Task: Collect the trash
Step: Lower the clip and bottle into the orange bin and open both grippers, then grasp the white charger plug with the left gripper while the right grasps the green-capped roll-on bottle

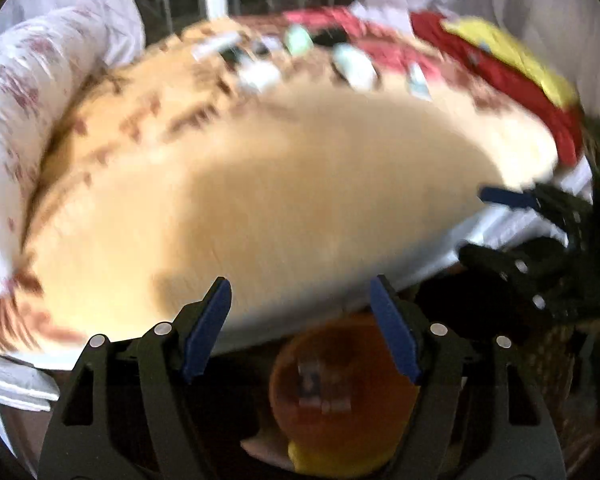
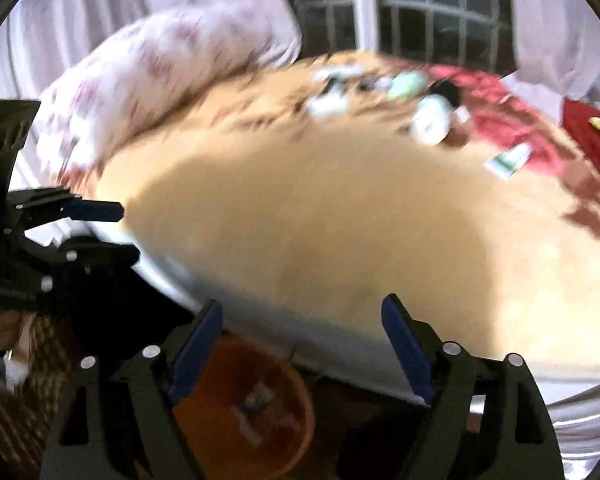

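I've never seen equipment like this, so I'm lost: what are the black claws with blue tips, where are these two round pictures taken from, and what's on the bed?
No robot here: a person holds a two-finger gripper in each hand. Each picture comes from a fisheye camera on one gripper, looking along its fingers. The left gripper and right gripper are both open and hold nothing. Below them stands an orange bin with some scraps inside. The bed has a tan cover; small blurred wrappers and packets lie at its far end, near a red cloth and a floral pillow.
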The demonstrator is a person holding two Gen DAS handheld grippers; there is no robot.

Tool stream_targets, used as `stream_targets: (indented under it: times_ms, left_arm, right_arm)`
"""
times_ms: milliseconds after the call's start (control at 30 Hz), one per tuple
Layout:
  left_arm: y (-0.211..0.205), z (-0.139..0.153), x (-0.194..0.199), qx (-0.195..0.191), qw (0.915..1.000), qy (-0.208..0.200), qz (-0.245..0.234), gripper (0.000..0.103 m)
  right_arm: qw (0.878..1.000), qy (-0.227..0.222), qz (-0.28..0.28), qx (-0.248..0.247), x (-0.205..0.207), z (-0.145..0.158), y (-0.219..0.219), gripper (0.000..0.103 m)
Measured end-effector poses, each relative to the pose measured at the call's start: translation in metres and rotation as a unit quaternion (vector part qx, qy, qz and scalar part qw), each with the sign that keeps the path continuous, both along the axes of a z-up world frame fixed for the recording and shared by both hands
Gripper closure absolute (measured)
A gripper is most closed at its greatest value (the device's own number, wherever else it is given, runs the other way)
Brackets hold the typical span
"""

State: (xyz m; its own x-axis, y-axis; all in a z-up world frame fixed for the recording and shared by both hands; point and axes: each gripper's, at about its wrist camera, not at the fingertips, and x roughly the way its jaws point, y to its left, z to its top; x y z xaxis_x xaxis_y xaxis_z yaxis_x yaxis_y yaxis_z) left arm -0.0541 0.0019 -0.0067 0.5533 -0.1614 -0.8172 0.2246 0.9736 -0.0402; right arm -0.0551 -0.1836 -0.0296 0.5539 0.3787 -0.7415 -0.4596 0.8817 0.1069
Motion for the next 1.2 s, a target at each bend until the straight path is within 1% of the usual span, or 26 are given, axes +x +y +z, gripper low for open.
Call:
stream_targets:
  times_ms: [33,100,167,200,267,333,367,400,467,500,533,667,733,867,900,933,1000,1033,1133,1200]
  left_arm:
    - [0.005,0.009,0.013,-0.003,0.9997,-0.016,0.016,0.031]
    - [0.006,0.019,0.035,-0.016,0.9986,-0.04,0.03,0.03]
    - [0.003,0.03,0.06,-0.016,0.997,-0.069,0.032,0.03]
    - [-0.002,0.034,0.072,-0.009,0.996,-0.085,0.027,0.03]
    - [-0.01,0.038,0.097,0.009,0.994,-0.109,0.002,0.03]
    - [-0.019,0.035,0.128,0.029,0.9908,-0.124,-0.046,0.03]
    - [-0.023,0.032,0.141,0.039,0.9894,-0.125,-0.064,0.03]
    - [-0.026,0.028,0.149,0.045,0.9883,-0.124,-0.076,0.03]
    - [-0.027,0.02,0.178,0.053,0.9858,-0.11,-0.116,0.03]
    - [-0.026,0.014,0.193,0.063,0.9851,-0.102,-0.124,0.03]
    - [-0.026,0.01,0.202,0.072,0.9846,-0.098,-0.125,0.03]
    - [-0.023,-0.013,0.249,0.082,0.9843,-0.068,-0.14,0.03]
    - [-0.024,-0.02,0.261,0.087,0.984,-0.058,-0.144,0.03]
    - [-0.033,-0.036,0.281,0.11,0.9804,-0.041,-0.158,0.03]
    - [-0.035,-0.041,0.286,0.112,0.9803,-0.03,-0.16,0.034]
    - [-0.036,-0.046,0.29,0.112,0.9804,-0.018,-0.161,0.041]
    - [-0.035,-0.049,0.294,0.097,0.9831,-0.011,-0.155,0.057]
    - [-0.033,-0.048,0.294,0.088,0.9844,-0.012,-0.152,0.059]
    - [-0.024,-0.044,0.292,0.061,0.9904,-0.008,-0.124,0.061]
    - [-0.02,-0.041,0.288,0.055,0.9929,-0.008,-0.105,0.061]
  right_arm:
    - [1.0,-0.009,-0.01,0.004,0.007,0.006,-0.005,0.022]
    - [0.999,-0.033,-0.032,0.01,0.017,0.019,-0.009,0.022]
    - [0.998,-0.049,-0.042,0.016,0.029,0.031,-0.013,0.022]
    - [0.997,-0.056,-0.045,0.018,0.031,0.035,-0.018,0.022]
    - [0.996,-0.07,-0.051,0.021,0.038,0.043,-0.021,0.02]
    - [0.995,-0.078,-0.054,0.026,0.042,0.048,-0.024,0.019]
    - [0.995,-0.08,-0.055,0.03,0.045,0.05,-0.026,0.019]
    - [0.995,-0.08,-0.056,0.032,0.048,0.05,-0.027,0.019]
    - [0.995,-0.077,-0.058,0.032,0.054,0.049,-0.028,0.019]
    - [0.995,-0.076,-0.059,0.031,0.055,0.047,-0.029,0.019]
    - [0.995,-0.074,-0.059,0.033,0.058,0.046,-0.031,0.019]
    - [0.995,-0.062,-0.067,0.039,0.067,0.039,-0.037,0.019]
    - [0.995,-0.055,-0.069,0.042,0.072,0.036,-0.039,0.019]
    - [0.995,-0.049,-0.073,0.045,0.079,0.033,-0.04,0.019]
    - [0.995,-0.048,-0.074,0.046,0.081,0.032,-0.04,0.019]
    - [0.995,-0.047,-0.074,0.048,0.082,0.032,-0.04,0.019]
    - [0.995,-0.046,-0.071,0.05,0.084,0.032,-0.04,0.019]
    - [0.995,-0.046,-0.071,0.05,0.084,0.031,-0.039,0.019]
    - [0.995,-0.046,-0.07,0.051,0.085,0.031,-0.039,0.019]
    - [0.995,-0.046,-0.07,0.053,0.085,0.03,-0.04,0.019]
